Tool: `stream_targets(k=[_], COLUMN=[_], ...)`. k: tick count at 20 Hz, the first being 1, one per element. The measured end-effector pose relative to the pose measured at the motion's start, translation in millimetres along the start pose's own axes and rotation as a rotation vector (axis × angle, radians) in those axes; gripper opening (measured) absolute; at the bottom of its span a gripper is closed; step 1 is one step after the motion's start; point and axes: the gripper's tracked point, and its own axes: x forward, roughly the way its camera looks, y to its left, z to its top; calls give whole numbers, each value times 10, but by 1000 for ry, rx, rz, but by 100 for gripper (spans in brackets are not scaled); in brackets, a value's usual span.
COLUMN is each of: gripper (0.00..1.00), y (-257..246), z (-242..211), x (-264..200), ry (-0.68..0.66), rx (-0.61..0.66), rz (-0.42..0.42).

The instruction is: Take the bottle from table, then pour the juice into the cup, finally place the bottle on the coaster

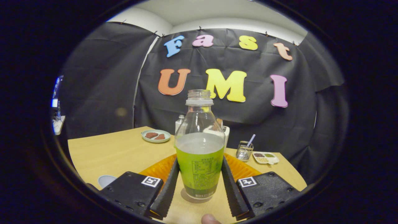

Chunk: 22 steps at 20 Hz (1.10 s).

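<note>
Gripper [199, 183] fingers flank the bottle [200, 149], both apparently pressing its labelled sides: clenched on it. Bottle upright, uncapped, base at or just off the table [118, 152]. Orange coaster [241, 168] just behind. Plate [156, 136] at 11 o'clock. Judgement: lift straight, keep level, avoid spilling; cup not identified.

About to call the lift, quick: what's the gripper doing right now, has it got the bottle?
Gripper: both fingers press the sides of the bottle, shut on it. The bottle stands upright, cap off, base still at the table.
</note>
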Motion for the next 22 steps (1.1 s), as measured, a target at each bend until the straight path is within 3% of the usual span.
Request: stream_targets(k=[8, 22], gripper=[77, 79], y=[57, 20], z=[-435, -719], x=[432, 717], ry=[60, 88], rx=[87, 116], rz=[37, 36])
